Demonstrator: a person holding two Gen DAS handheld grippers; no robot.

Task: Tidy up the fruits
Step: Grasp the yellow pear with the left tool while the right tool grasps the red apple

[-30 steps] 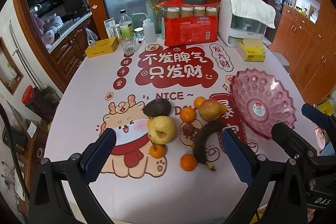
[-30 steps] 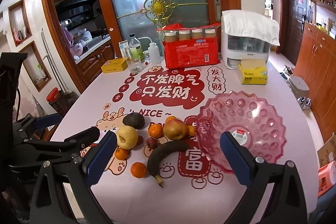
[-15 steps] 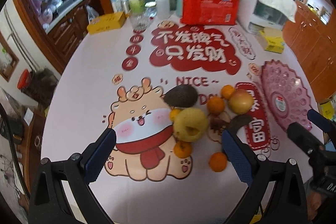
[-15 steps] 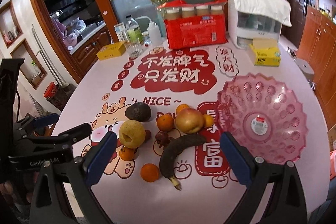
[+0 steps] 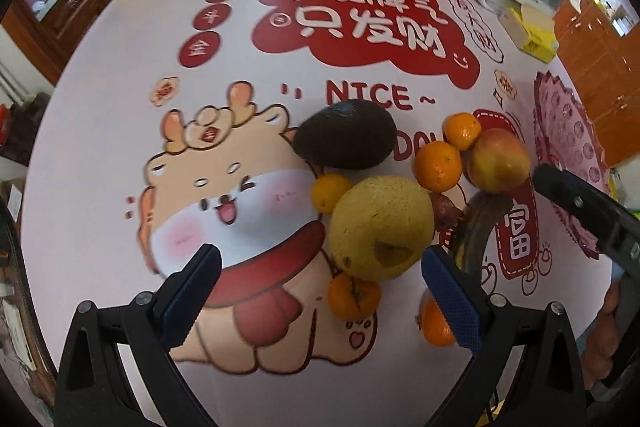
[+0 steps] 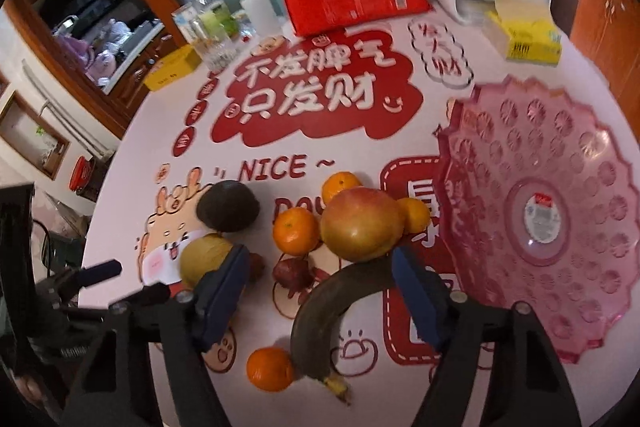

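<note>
Now left gripper (image 5: 316, 287) jaws gape; right gripper (image 6: 320, 291) jaws are closing over the banana (image 6: 332, 303).

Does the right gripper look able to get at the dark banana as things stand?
Probably yes: the right gripper hangs over the dark banana, jaws closing but not yet touching it. The red-yellow apple crowds its far end.

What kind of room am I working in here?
Most likely a home dining area beside a kitchen. A round table with a cartoon-printed cloth holds loose fruit, a pink fruit plate and a yellow tissue box; wooden cabinets stand to the right, and a kitchen counter shows through the doorway.
</note>
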